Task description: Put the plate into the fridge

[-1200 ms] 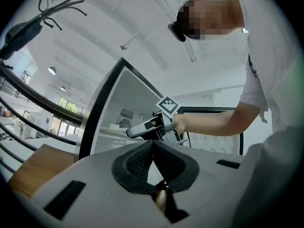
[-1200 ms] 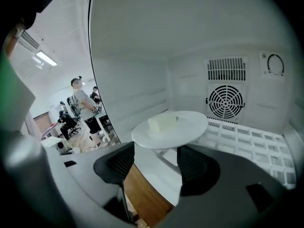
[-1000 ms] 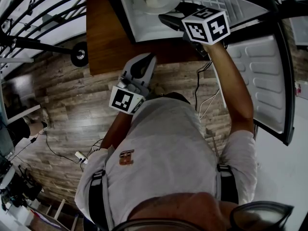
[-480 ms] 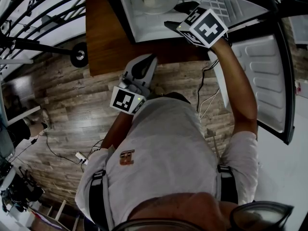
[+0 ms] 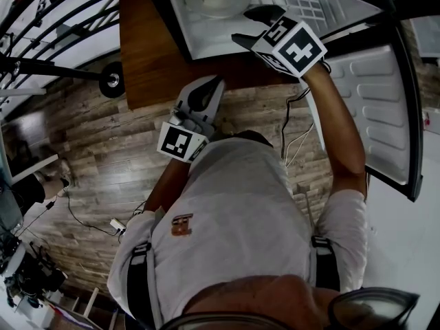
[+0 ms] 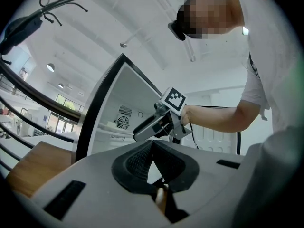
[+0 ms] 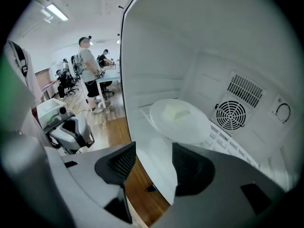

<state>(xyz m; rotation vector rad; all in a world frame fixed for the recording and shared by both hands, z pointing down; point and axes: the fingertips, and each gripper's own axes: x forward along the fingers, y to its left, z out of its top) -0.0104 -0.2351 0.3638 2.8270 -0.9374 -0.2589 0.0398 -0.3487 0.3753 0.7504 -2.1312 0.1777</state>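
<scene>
While the white plate (image 7: 183, 125) lies flat on the slotted shelf (image 7: 223, 137) inside the open fridge (image 5: 206, 33), with a pale block (image 7: 175, 112) on its centre, the right gripper (image 7: 154, 163) hovers at the fridge opening, just short of the plate, with its jaws spread apart and nothing between them. The left gripper (image 6: 153, 148) is held in front of the person's chest, outside the fridge and near a brown wooden surface (image 5: 151, 53), pointing toward the compartment with its jaws pressed together on nothing.
</scene>
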